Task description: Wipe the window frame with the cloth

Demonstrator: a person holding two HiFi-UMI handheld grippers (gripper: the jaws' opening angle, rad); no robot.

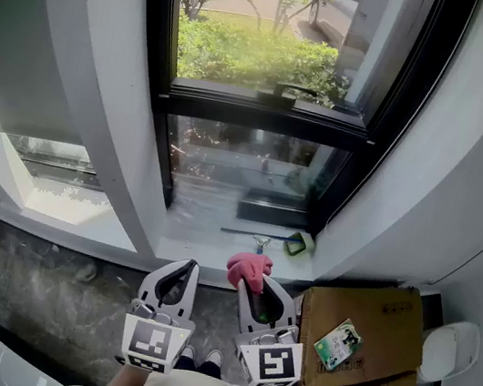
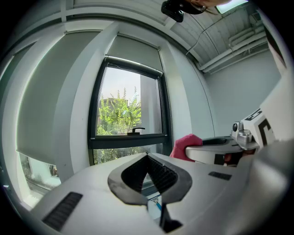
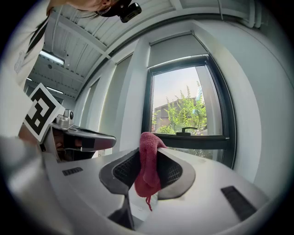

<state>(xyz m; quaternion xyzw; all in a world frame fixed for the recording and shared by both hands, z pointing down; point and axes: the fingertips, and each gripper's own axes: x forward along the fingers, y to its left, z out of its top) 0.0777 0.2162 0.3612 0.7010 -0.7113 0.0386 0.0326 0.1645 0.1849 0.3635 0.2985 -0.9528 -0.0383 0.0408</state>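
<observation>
A black window frame [image 1: 265, 113] with a handle [image 1: 297, 89] stands ahead, above a grey sill [image 1: 215, 238]; it shows too in the left gripper view as the frame [image 2: 128, 137] and in the right gripper view as the frame [image 3: 193, 140]. My right gripper [image 1: 250, 275] is shut on a pink cloth [image 1: 248, 268], which hangs between its jaws [image 3: 148, 167]. My left gripper [image 1: 189, 266] is shut with nothing in it [image 2: 147, 158]. Both grippers hover side by side below the sill's near edge. The cloth [image 2: 186, 144] peeks out at the right of the left gripper view.
A green-handled squeegee [image 1: 284, 239] lies on the sill at the right. Cardboard boxes [image 1: 356, 332] sit on the floor to the right, with a white bin [image 1: 450, 349] beyond. White wall columns flank the window. A low side window [image 1: 49, 158] is at the left.
</observation>
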